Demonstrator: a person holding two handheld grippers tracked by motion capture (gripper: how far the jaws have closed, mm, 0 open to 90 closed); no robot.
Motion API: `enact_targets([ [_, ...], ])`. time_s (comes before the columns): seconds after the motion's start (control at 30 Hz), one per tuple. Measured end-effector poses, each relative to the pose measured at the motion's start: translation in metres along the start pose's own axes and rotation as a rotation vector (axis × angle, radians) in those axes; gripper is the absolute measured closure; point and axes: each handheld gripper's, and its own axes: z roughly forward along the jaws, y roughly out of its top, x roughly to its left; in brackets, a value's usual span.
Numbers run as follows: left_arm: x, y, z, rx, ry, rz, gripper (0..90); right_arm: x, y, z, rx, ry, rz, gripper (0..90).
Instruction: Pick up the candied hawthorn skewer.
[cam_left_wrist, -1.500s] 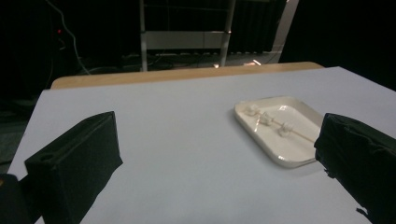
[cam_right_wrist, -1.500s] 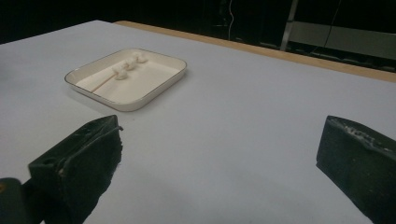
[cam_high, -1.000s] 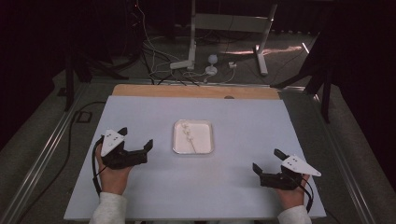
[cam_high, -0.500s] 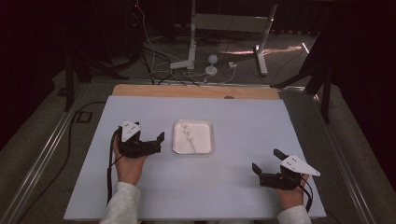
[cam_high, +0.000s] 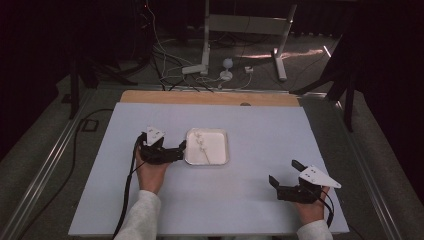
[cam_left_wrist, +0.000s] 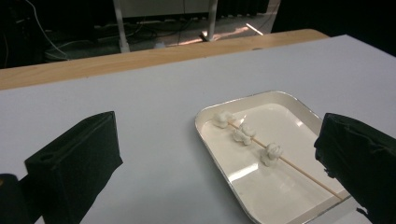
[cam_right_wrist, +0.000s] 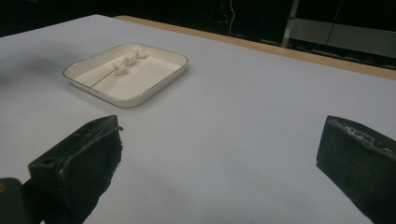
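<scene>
Fingers spread wide on our left gripper (cam_high: 181, 149), empty, just left of the tray (cam_high: 223, 160) holding the skewer (cam_left_wrist: 285, 162). Our right gripper (cam_high: 283, 173) gapes too, well off.

There are no words, numbers, labels or signs to read here. The pale grey tabletop (cam_high: 250, 130) is plain, with no writing on it. The small white square tray (cam_left_wrist: 280, 100) has no brand or mark. The thin wooden stick with three white lumps (cam_left_wrist: 271, 154) has nothing written on it. The grey three-cornered plates on top of the black tongs are blank too.
</scene>
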Motion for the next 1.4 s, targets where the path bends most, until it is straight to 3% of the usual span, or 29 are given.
enact_targets([
  [0.43, -0.022, -0.003, 0.032, 0.039, -0.01, 0.012, 0.5, -0.001, 0.0, 0.0, 0.003, 0.004, 0.006, 0.0],
  [0.77, -0.041, -0.011, 0.055, 0.105, -0.02, 0.025, 0.5, 0.001, 0.0, 0.001, 0.008, 0.008, -0.005, 0.0],
  [0.93, -0.052, -0.012, 0.065, 0.172, -0.005, 0.027, 0.5, 0.0, -0.001, 0.001, 0.01, 0.009, -0.004, 0.0],
  [1.17, -0.067, -0.018, 0.077, 0.282, -0.003, 0.091, 0.6, 0.0, -0.001, 0.001, 0.012, 0.009, -0.002, 0.0],
  [1.27, -0.067, -0.021, 0.079, 0.328, -0.005, 0.114, 6.4, -0.001, -0.001, 0.001, 0.011, 0.009, -0.001, 0.0],
  [1.4, -0.066, -0.024, 0.077, 0.373, -0.024, 0.14, 29.2, -0.001, -0.001, 0.001, 0.011, 0.008, 0.0, 0.0],
])
